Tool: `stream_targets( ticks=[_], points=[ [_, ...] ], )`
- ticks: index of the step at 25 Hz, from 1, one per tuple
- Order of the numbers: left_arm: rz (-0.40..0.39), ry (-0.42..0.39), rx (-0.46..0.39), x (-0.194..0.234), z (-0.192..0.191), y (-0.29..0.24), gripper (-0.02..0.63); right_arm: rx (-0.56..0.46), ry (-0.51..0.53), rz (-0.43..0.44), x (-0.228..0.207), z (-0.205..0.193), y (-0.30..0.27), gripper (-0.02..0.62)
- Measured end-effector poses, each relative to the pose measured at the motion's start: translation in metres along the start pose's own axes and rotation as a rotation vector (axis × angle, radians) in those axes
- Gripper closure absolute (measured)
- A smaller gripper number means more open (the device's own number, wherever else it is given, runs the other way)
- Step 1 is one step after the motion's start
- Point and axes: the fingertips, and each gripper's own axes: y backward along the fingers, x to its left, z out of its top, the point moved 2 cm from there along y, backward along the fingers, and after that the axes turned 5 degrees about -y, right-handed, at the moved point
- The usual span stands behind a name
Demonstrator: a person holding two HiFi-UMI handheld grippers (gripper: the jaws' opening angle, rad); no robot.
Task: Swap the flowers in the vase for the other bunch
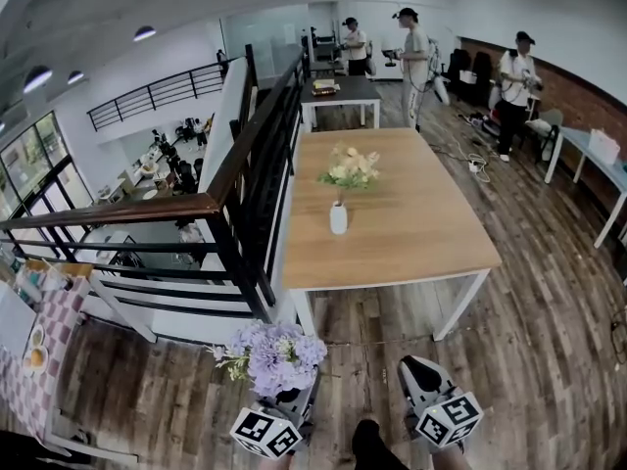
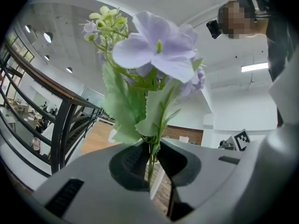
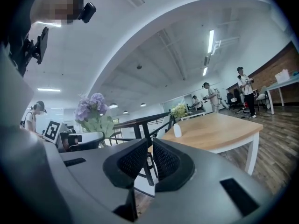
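A bunch of purple flowers (image 1: 274,355) stands upright in my left gripper (image 1: 287,396), low in the head view. In the left gripper view the jaws are shut on its green stems (image 2: 152,158), with the purple bloom (image 2: 156,50) above. My right gripper (image 1: 417,366) is beside it, its pads (image 3: 163,160) close together with nothing between them. Both grippers are well short of the wooden table (image 1: 421,233). On that table stands a small white vase (image 1: 338,218) with pale yellow flowers (image 1: 351,167). The right gripper view also shows the vase (image 3: 177,131) far ahead.
A black railing with a wooden handrail (image 1: 245,174) runs along the table's left side. Three people stand at the far end near a dark table (image 1: 343,91). Cables (image 1: 475,164) lie on the plank floor at right. A checkered table (image 1: 34,351) is at far left.
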Motion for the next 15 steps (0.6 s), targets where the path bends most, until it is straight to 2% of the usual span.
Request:
stream_targets(
  ticks=[15],
  points=[
    [0.037, -0.014, -0.006, 0.069, 0.014, -0.099, 0.552, 0.009, 0.005, 0.052, -0.063, 0.033, -0.110, 0.543]
  ],
)
